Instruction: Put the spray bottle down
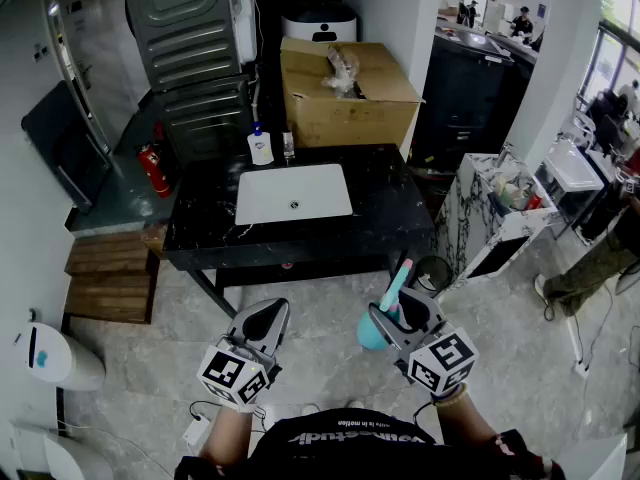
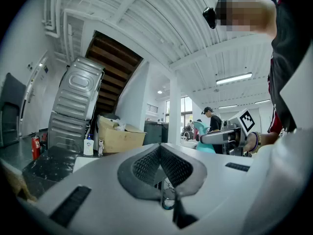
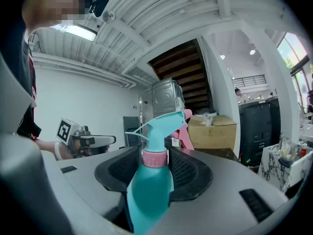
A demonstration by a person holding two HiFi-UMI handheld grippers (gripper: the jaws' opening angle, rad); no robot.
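Note:
My right gripper [image 1: 405, 310] is shut on a teal spray bottle [image 1: 376, 332] with a pink collar and trigger, and holds it roughly level above the floor. In the right gripper view the bottle [image 3: 149, 180] stands between the black pads, gripped near its neck, with its nozzle pointing left. My left gripper [image 1: 264, 315] hovers beside it at the same height, shut, with nothing in it. In the left gripper view its pads [image 2: 146, 165] meet at the tip. Both grippers point toward the black marble table [image 1: 390, 213] ahead and stop short of its front edge.
A white sink [image 1: 293, 193] is set into the table, with a soap bottle [image 1: 260, 148] behind it. Behind the table stands a cardboard box [image 1: 345, 93]. A fire extinguisher [image 1: 153, 171] and wooden steps [image 1: 110, 273] are at left, and a marble-patterned stand [image 1: 480, 218] is at right. Cables lie on the floor.

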